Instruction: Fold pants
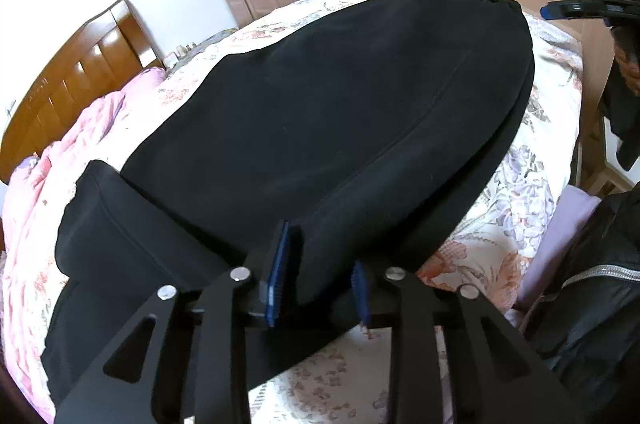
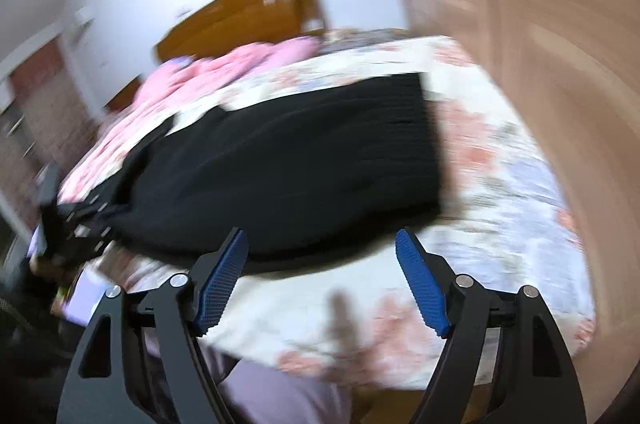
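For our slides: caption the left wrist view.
Left gripper astride the edge of folded black pants on a floral bedspread.

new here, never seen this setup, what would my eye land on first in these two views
The big black pants dominate both views, laid folded across the floral bedspread, with a pink quilt bunched toward the wooden headboard. Next come the blue-padded fingers: the left gripper sits at the near edge of the pants with dark fabric between its slightly parted pads, while the right gripper stands wide open and empty just short of the pants.
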A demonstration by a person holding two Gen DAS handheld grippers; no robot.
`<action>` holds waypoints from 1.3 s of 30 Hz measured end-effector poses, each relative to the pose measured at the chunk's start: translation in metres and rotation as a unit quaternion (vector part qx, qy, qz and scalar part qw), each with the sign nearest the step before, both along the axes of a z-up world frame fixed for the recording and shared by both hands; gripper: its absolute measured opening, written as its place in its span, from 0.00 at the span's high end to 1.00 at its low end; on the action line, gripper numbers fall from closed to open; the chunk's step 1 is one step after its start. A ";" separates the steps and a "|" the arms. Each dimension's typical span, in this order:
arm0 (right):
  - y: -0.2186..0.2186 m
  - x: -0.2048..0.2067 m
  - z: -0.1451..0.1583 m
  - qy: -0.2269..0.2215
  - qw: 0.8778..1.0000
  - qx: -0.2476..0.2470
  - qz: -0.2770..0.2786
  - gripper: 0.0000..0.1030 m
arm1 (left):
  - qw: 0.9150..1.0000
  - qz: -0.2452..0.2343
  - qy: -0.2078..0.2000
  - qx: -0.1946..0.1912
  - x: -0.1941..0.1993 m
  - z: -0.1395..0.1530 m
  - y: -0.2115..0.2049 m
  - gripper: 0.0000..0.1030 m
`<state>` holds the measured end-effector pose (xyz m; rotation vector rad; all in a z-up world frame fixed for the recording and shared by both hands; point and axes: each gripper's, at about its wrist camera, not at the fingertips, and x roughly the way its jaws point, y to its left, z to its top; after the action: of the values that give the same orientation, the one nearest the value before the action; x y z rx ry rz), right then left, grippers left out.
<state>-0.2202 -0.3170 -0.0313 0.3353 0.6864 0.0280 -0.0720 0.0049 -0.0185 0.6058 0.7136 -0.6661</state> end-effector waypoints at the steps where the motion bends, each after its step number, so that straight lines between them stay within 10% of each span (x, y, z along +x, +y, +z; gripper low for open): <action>1: -0.005 0.005 -0.001 0.000 1.000 0.015 -0.008 0.33 | 1.000 -0.001 0.000 0.000 0.000 0.000 -0.001 0.69; 10: -0.017 0.036 -0.016 0.022 0.997 0.060 -0.047 0.44 | 1.000 -0.001 -0.018 0.017 -0.006 -0.002 -0.005 0.71; 16: -0.026 0.025 -0.019 0.012 0.995 0.075 -0.062 0.68 | 1.000 -0.011 -0.016 0.016 -0.006 -0.005 -0.006 0.77; 23: -0.009 0.023 -0.007 0.005 0.998 0.025 -0.064 0.81 | 0.999 -0.018 -0.035 0.029 -0.010 -0.003 -0.006 0.86; 39: -0.010 0.016 -0.018 0.031 0.996 0.032 -0.076 0.84 | 0.997 -0.042 -0.028 0.057 -0.019 -0.004 -0.002 0.89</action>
<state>-0.2042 -0.3274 -0.0491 0.4516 0.7214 -0.1066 -0.0914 0.0024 -0.0224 0.7605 0.6801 -0.6877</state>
